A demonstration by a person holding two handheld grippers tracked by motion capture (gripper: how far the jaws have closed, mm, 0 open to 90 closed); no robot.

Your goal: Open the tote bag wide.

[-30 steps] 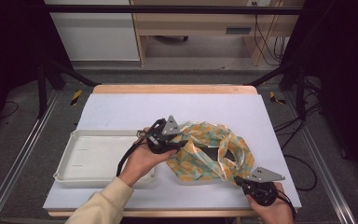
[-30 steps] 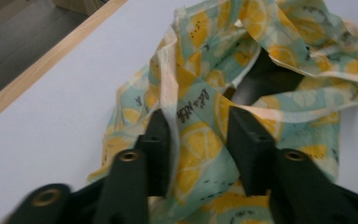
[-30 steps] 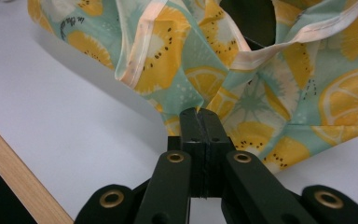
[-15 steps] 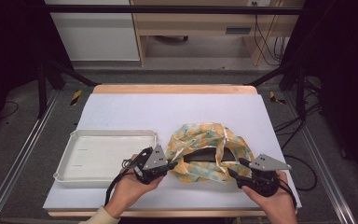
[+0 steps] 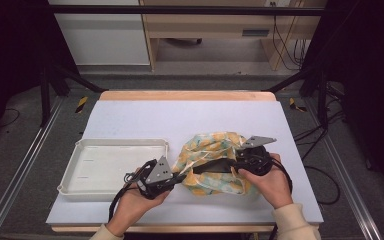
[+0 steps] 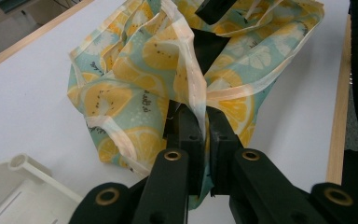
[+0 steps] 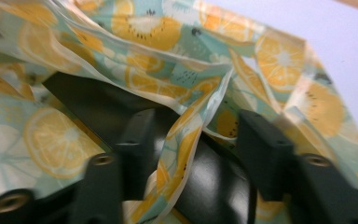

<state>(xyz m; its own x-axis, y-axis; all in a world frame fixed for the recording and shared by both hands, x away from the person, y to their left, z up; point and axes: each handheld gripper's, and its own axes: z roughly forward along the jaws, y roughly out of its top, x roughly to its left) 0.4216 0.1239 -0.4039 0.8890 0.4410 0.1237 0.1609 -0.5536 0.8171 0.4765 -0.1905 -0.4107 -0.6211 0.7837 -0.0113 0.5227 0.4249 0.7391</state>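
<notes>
1. The high view sets the cloth (image 5: 212,162), lemon-printed, in a heap on the white table (image 5: 180,120) near the front edge, between both hands; the left gripper (image 5: 177,176) meets its near-left corner and the right gripper (image 5: 230,164) reaches in from the right side.
2. The left gripper view adds the grip itself: its jaws are closed tight on a pale hem of the cloth (image 6: 168,60); a black jaw of the other gripper pokes in among the folds at the top.
3. The right gripper view shows its jaws standing about half apart, having just been closing a little; a hem of the cloth (image 7: 205,107) hangs loose between them, not pinched; dark lining shows under the folds.
4. Since a second ago the cloth has been gathered from a wider spread into a tighter heap; the left hand has come toward the front edge, and the right hand has moved up and inward over the cloth.
5. A white tray (image 5: 80,155) lies just left of the cloth; its corner also shows in the left gripper view (image 6: 23,186).
</notes>
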